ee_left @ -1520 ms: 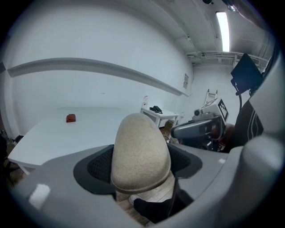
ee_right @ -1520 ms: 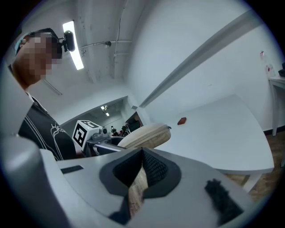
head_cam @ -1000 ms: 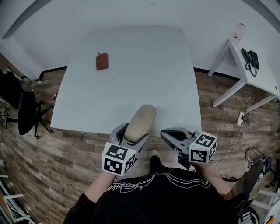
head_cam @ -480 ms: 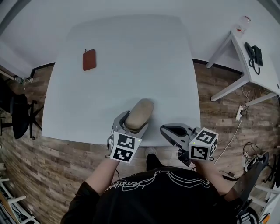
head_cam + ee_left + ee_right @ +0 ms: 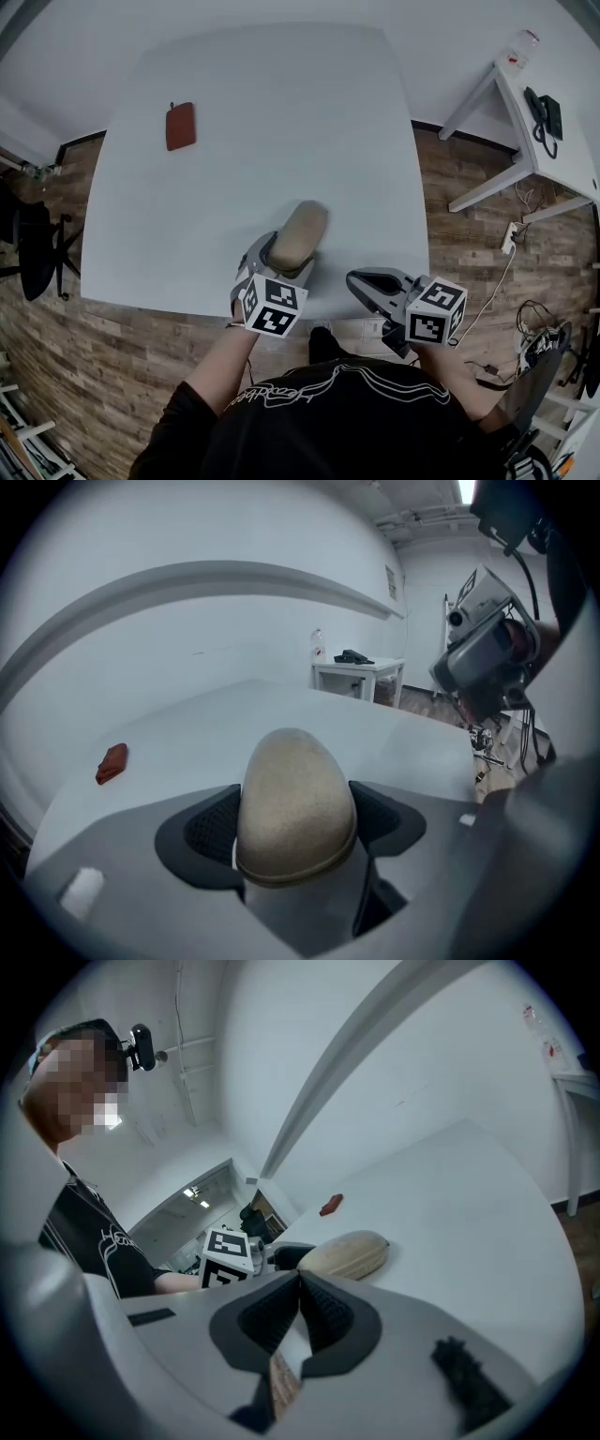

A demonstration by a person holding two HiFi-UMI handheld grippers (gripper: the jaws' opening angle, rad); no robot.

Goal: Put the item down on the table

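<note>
A beige oval item (image 5: 298,234) sits between the pads of my left gripper (image 5: 286,255), over the near part of the white table (image 5: 281,112). In the left gripper view the item (image 5: 295,799) fills the gap of the left gripper (image 5: 295,825), and both pads press its sides. From the right gripper view the item (image 5: 345,1253) lies low over the tabletop; I cannot tell whether it touches. My right gripper (image 5: 368,281) hangs off the table's front edge, to the right of the item. The right gripper (image 5: 300,1283) is shut with nothing in it.
A small red-brown pouch (image 5: 180,126) lies at the table's far left. A white side desk (image 5: 562,150) with a black phone (image 5: 548,117) and a bottle (image 5: 522,47) stands at the right. A black chair (image 5: 33,248) is at the left. Cables (image 5: 525,328) lie on the wooden floor.
My left gripper has carried the beige item forward from the table's front edge to over the tabletop. The right gripper has stayed in place, shut.
</note>
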